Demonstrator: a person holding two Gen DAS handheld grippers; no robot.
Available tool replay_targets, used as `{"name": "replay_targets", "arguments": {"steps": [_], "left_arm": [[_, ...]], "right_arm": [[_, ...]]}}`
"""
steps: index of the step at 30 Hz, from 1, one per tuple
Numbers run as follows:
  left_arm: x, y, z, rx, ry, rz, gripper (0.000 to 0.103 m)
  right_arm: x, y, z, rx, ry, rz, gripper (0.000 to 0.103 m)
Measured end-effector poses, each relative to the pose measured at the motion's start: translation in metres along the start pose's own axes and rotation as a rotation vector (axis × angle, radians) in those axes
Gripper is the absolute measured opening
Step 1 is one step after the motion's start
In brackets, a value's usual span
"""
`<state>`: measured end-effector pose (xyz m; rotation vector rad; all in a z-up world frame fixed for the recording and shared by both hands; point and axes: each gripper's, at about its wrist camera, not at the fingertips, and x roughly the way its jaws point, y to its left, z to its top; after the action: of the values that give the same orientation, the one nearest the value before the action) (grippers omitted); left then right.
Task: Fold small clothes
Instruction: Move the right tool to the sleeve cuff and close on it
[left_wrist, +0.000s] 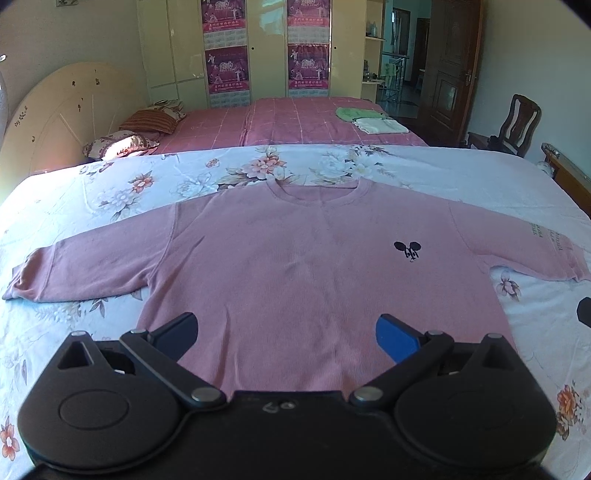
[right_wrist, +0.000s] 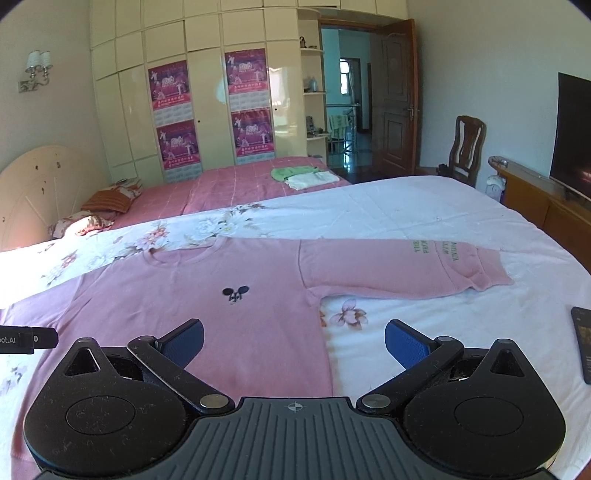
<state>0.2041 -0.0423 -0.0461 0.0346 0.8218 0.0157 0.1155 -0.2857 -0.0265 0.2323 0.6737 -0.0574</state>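
Phone (right_wrist: 583, 343) lies right of sweater (right_wrist: 221, 314).

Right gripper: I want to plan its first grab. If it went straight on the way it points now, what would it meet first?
Probably the pink sweatshirt, near its right side edge. The right gripper is open and straddles that edge, with floral bedsheet beyond. Depth is unclear.

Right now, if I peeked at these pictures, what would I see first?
A big pink sweater lies flat on the flowery bedsheet, sleeves spread wide, with a tiny black mouse logo on its chest. Both tools, left tool and right tool, hover open near its bottom edge. Behind, on the pink bed, sit folded green and white clothes.
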Motion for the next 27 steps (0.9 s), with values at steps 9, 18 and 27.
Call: {"name": "replay_targets", "arguments": {"steps": [9, 18, 27], "left_arm": [[0.076, -0.035, 0.033, 0.012, 0.041, -0.019, 0.095], [0.144, -0.063, 0.048, 0.007, 0.086, -0.018, 0.090], [0.179, -0.086, 0.059, 0.042, 0.107, -0.028, 0.086]], "right_arm": [[0.079, -0.049, 0.023, 0.041, 0.032, -0.034, 0.102], [0.148, -0.116, 0.029, 0.124, 0.112, -0.119, 0.069], [0.185, -0.193, 0.015, 0.266, 0.188, -0.254, 0.069]]}}
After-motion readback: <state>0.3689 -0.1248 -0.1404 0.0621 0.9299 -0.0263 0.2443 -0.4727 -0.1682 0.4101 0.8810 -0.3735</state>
